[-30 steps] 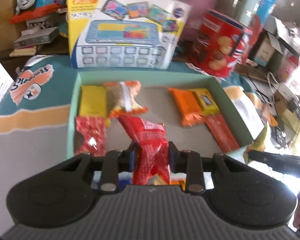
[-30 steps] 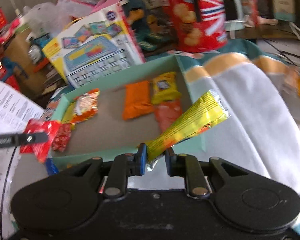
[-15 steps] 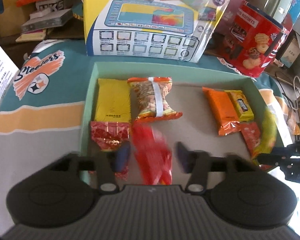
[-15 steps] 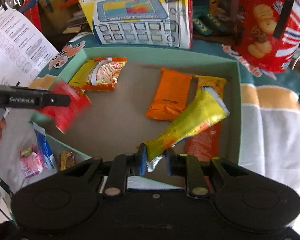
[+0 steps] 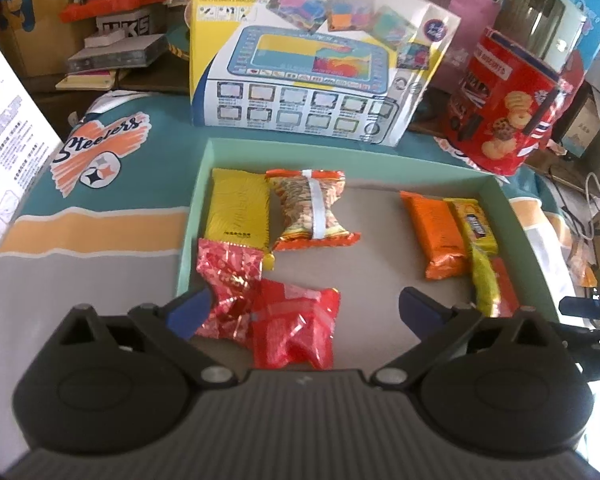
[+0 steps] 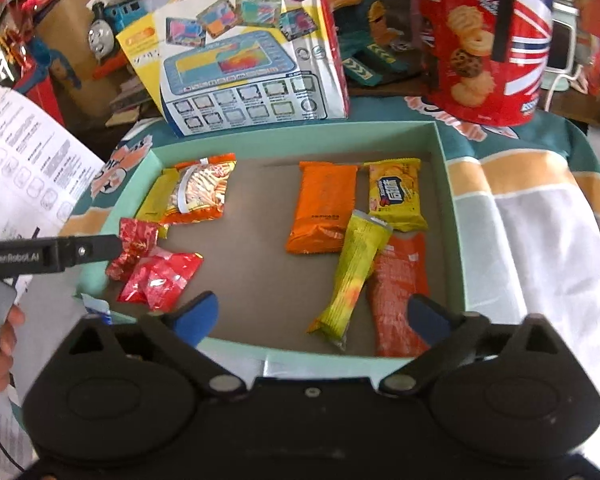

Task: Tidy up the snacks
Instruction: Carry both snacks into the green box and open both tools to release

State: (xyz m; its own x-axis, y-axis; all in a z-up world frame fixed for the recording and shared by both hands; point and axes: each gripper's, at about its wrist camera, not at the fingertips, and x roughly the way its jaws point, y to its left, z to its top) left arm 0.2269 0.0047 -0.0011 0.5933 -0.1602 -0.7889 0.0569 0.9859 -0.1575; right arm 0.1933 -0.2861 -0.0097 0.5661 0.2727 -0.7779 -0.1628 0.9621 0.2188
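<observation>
Red packet dropped between opening left gripper jaws, untouched

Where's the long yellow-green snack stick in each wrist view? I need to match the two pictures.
Left wrist: yellow-green stick at far right of the tray, partly hidden behind the right jaw.
Right wrist: centre-right, lying diagonally over the orange-red packet.
Shared landmark: orange packet just left of it.
</observation>
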